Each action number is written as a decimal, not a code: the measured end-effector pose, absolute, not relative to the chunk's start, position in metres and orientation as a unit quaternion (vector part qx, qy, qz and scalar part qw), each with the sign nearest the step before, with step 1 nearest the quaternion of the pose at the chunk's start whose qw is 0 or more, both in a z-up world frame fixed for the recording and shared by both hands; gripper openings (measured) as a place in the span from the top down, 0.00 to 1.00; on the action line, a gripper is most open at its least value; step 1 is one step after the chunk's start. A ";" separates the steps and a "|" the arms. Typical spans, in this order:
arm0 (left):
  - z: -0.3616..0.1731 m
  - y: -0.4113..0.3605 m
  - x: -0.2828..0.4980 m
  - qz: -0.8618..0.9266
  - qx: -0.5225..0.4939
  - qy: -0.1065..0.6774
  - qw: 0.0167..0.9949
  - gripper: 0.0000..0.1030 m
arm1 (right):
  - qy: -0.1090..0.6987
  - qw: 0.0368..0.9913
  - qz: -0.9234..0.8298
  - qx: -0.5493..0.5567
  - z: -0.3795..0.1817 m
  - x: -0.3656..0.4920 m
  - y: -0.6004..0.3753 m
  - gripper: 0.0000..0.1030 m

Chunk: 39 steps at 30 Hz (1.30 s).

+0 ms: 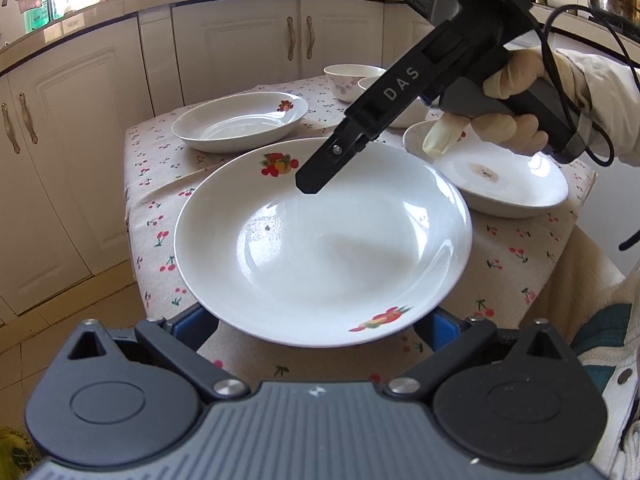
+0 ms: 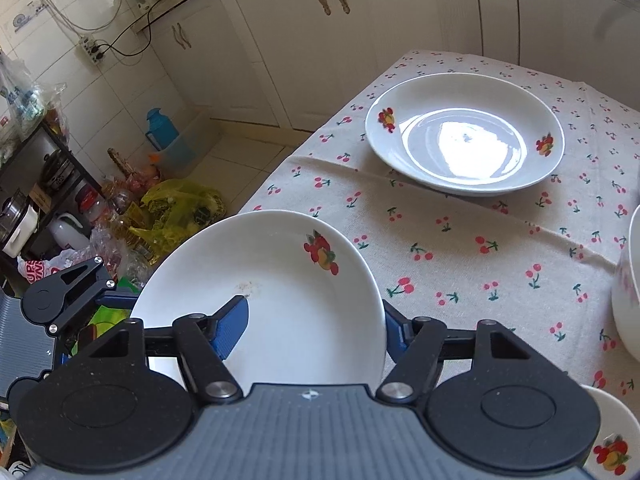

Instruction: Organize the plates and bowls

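Observation:
A white plate with fruit decals [image 1: 320, 240] is held above the cherry-print tablecloth [image 1: 152, 184]. My left gripper [image 1: 316, 328] has its blue pads at the plate's near rim, one each side. My right gripper [image 1: 308, 188] reaches over the plate's far rim; in the right wrist view the right gripper [image 2: 316, 324] has one blue pad over the same plate [image 2: 280, 300] and one beneath it. A second fruit plate [image 1: 240, 122] [image 2: 464, 136] sits at the back left. A third plate [image 1: 500, 176] lies at the right. Two floral bowls [image 1: 352, 80] stand behind.
White cabinets [image 1: 240, 48] surround the table. The floor to the left holds plastic bags [image 2: 176, 204], bottles and a blue jug [image 2: 160, 128]. A bowl's edge [image 2: 628, 288] and another plate rim [image 2: 612, 440] sit at the right of the right wrist view.

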<state>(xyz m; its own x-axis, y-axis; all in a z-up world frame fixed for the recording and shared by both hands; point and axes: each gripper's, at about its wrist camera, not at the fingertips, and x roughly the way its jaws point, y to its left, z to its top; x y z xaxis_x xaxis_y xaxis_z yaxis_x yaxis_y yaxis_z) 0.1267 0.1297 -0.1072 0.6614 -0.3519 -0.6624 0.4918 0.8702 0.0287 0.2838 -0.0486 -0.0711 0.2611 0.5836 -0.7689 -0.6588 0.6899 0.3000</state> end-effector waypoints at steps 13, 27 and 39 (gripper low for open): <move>-0.114 0.121 0.163 -0.241 0.104 0.339 0.903 0.01 | 0.456 0.814 0.359 -0.033 -0.079 0.317 -0.056 0.28; -0.114 0.116 0.172 -0.237 0.115 0.337 0.904 0.01 | 0.455 0.819 0.348 -0.031 -0.087 0.329 -0.059 0.28; -0.116 0.115 0.175 -0.238 0.114 0.341 0.902 0.01 | 0.451 0.821 0.347 -0.032 -0.086 0.329 -0.061 0.27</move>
<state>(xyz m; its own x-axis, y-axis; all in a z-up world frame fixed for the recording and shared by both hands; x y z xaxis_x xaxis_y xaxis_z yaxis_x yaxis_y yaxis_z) 0.1749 0.1146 -0.1158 0.6540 -0.3520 -0.6696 0.5072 0.8607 0.0430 0.3286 -0.0608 -0.0856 0.3512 0.5422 -0.7633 -0.5992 0.7566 0.2618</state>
